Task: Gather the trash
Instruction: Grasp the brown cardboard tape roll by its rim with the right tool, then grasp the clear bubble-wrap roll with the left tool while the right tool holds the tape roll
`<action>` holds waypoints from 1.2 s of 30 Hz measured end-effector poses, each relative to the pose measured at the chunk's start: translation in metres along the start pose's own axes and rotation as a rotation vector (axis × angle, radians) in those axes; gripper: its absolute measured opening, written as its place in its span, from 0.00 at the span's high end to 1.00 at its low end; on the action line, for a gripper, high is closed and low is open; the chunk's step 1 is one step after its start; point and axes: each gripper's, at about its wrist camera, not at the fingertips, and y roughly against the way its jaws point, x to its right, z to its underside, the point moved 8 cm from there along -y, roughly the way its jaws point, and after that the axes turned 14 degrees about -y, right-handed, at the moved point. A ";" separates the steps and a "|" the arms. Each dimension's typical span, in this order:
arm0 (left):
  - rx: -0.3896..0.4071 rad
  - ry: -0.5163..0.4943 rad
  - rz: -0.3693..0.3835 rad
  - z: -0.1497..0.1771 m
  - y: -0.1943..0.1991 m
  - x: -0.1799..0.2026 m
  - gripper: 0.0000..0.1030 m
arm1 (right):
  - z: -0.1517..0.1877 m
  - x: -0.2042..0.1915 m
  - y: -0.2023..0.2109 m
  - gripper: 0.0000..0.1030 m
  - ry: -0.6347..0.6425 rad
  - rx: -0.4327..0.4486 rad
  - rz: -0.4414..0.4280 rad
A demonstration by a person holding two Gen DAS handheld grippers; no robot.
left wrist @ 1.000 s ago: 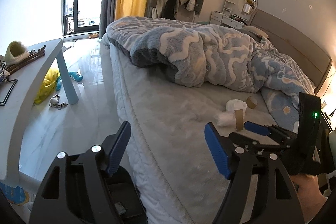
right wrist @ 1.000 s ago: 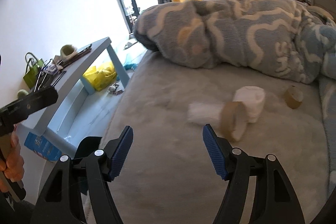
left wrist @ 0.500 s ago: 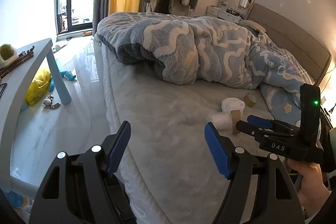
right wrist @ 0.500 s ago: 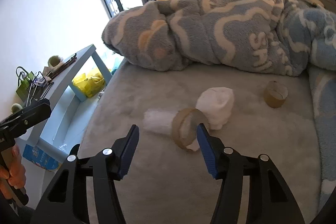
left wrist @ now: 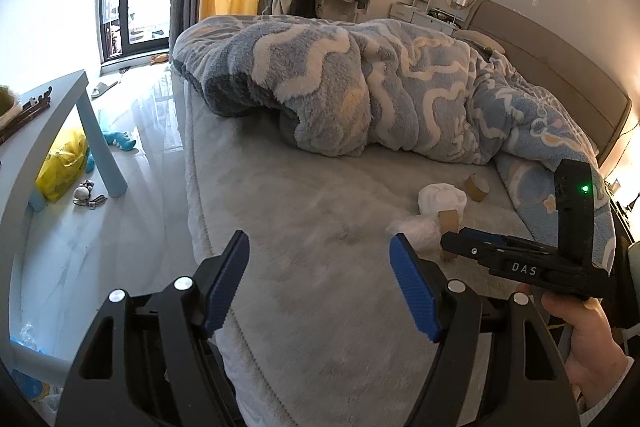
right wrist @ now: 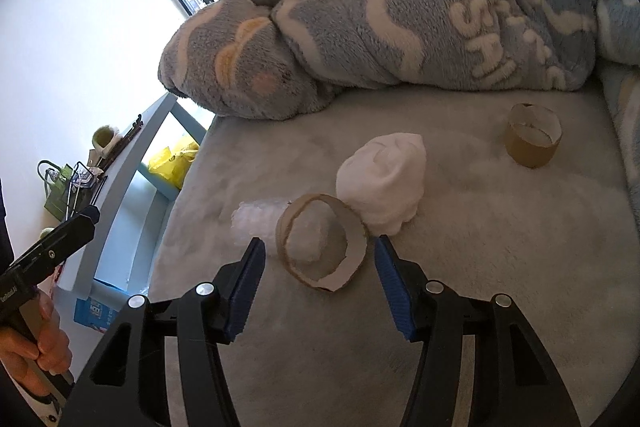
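On the grey bed sheet (right wrist: 480, 287) lie a cardboard tape ring (right wrist: 322, 241), a crumpled white tissue wad (right wrist: 384, 179), a clear plastic wrap bundle (right wrist: 256, 217) and a second cardboard ring (right wrist: 532, 139). My right gripper (right wrist: 318, 281) is open, its blue pads on either side of the near ring, just short of it. My left gripper (left wrist: 320, 283) is open and empty over the bed's near edge. In the left wrist view the right gripper (left wrist: 520, 259) reaches toward the ring (left wrist: 448, 221) and tissue (left wrist: 442, 197).
A bunched blue fleece blanket (right wrist: 400, 19) covers the far half of the bed. A light blue side table (left wrist: 48, 131) with clutter stands left, a yellow bag (left wrist: 60, 163) under it. The floor (left wrist: 140, 187) runs along the bed's left side.
My right gripper has moved forward and down to the near cardboard ring, which now sits between its open pads. The left gripper has drifted forward over the bed edge.
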 end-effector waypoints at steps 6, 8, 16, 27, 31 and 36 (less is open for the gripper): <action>-0.006 -0.008 0.014 -0.002 -0.008 0.005 0.27 | -0.001 0.006 -0.008 0.47 -0.042 -0.035 -0.041; -0.007 -0.009 0.019 -0.003 -0.010 0.008 0.27 | -0.003 0.008 -0.011 0.48 -0.059 -0.041 -0.057; -0.022 -0.023 0.034 -0.004 -0.022 0.016 0.27 | -0.007 0.009 -0.007 0.53 -0.079 -0.052 -0.100; -0.041 -0.049 0.068 -0.008 -0.045 0.045 0.23 | -0.021 0.007 0.019 0.53 -0.066 -0.005 -0.138; -0.045 -0.047 0.078 -0.011 -0.055 0.057 0.20 | -0.030 0.015 0.028 0.53 -0.065 0.020 -0.137; -0.064 -0.055 0.075 -0.010 -0.070 0.070 0.16 | -0.041 0.022 0.043 0.53 -0.074 0.058 -0.144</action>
